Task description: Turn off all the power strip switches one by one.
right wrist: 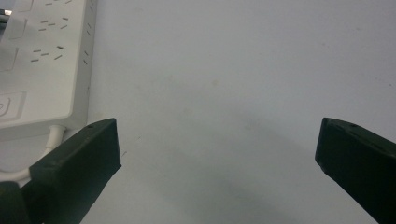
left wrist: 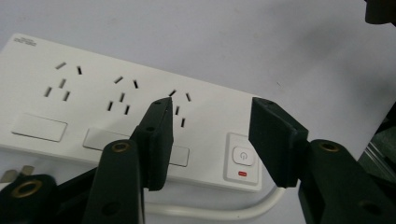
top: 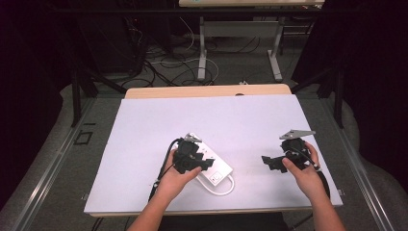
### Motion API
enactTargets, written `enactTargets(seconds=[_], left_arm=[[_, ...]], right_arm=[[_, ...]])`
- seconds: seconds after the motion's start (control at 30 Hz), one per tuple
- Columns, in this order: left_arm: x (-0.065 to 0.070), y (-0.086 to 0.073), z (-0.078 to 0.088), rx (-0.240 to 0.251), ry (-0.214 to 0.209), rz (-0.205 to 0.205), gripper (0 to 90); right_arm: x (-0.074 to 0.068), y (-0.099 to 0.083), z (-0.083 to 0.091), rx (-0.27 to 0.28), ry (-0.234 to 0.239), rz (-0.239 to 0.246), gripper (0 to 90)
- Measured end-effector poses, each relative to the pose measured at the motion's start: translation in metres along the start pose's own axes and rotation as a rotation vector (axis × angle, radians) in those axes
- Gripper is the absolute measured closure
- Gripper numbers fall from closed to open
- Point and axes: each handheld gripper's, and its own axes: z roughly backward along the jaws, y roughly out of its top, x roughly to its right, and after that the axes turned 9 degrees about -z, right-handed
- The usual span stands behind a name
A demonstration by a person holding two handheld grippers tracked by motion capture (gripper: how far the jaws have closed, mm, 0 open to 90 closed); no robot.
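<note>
While both of the person's hands rest low over the white counter (top: 144, 125), the white power strip (top: 214, 169) lies near the counter's front edge, left of centre, set at a slant. Its white cable (top: 229, 188) loops out from the near end and curls back beside it.

From the high view, the left gripper (top: 204, 163) sits directly over the power strip, covering much of its far half, with the left hand (top: 178, 177) wrapped around its rear. Seen through the left gripper view, the left gripper (left wrist: 210, 135) has its jaws parted with nothing between them; they hover over the end of the strip that carries the power button (left wrist: 242, 158), a square switch with a small red mark under it. One black jaw overlaps the nearest set of socket slots, the other hangs just past the strip's end, above the bare counter. Three groups of socket slots run along the strip, each with a pale rectangular panel below it.

Well apart to the right, the right gripper (top: 267, 161) is held in the right hand (top: 303, 171), its grey three-cornered plate on top, pointing leftward toward the strip. Through the right gripper view, the right gripper (right wrist: 217, 140) has its jaws spread wide over bare counter, holding nothing; the power strip (right wrist: 46, 65) lies off to the upper left, its cable leaving near the left jaw.
</note>
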Motion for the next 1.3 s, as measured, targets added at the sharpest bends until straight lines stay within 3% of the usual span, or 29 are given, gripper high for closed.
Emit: enactTargets(seconds=[0.27, 0.57, 1.1, 1.3], left_arm=[[0.006, 0.001, -0.006, -0.033, 0.012, -0.026, 71.7], [0.012, 0.001, -0.015, -0.084, -0.019, -0.036, 89.3], [0.022, -0.003, -0.031, -0.143, -0.043, -0.068, 90.0], [0.024, -0.005, -0.036, -0.166, -0.051, -0.058, 90.0]], right_arm=[[0.0, 0.0, 0.0, -0.004, 0.0, -0.001, 0.0], [-0.001, -0.001, -0.001, -0.007, -0.004, 0.0, 0.0], [0.001, -0.001, 0.0, -0.006, -0.004, -0.003, 0.0], [0.0, -0.001, 0.0, -0.008, -0.007, 0.001, 0.0]])
